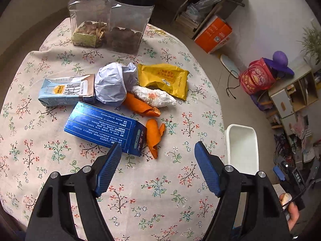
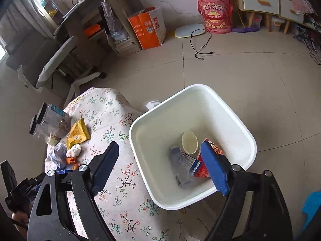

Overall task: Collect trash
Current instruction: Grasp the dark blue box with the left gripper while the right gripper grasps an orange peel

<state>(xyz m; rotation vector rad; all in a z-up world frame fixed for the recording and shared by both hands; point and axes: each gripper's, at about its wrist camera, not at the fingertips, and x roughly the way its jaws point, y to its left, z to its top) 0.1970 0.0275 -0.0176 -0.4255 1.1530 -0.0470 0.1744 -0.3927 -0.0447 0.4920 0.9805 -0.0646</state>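
Trash lies on the floral tablecloth [image 1: 60, 150]: a milk carton [image 1: 66, 90], a crumpled white paper ball [image 1: 114, 82], a yellow snack packet [image 1: 164, 78], a white wrapper [image 1: 154, 97], orange peels [image 1: 153, 136] and a blue box [image 1: 104, 128]. My left gripper [image 1: 158, 150] hangs open above the cloth, just short of the blue box and peel, with nothing between its fingers. My right gripper [image 2: 158, 150] is open and empty over the rim of the white bin [image 2: 140, 120]. In the bin lie a paper cup [image 2: 189, 142], a plastic bottle [image 2: 182, 166] and a red packet [image 2: 200, 170].
Two clear jars with black lids [image 1: 112, 18] stand at the table's far edge. The white bin [image 1: 242, 148] stands on the floor beside the table. An office chair [image 2: 50, 64], an orange bag [image 2: 148, 30], a red bucket [image 2: 215, 14] and a loose cable [image 2: 200, 44] are on the floor beyond.
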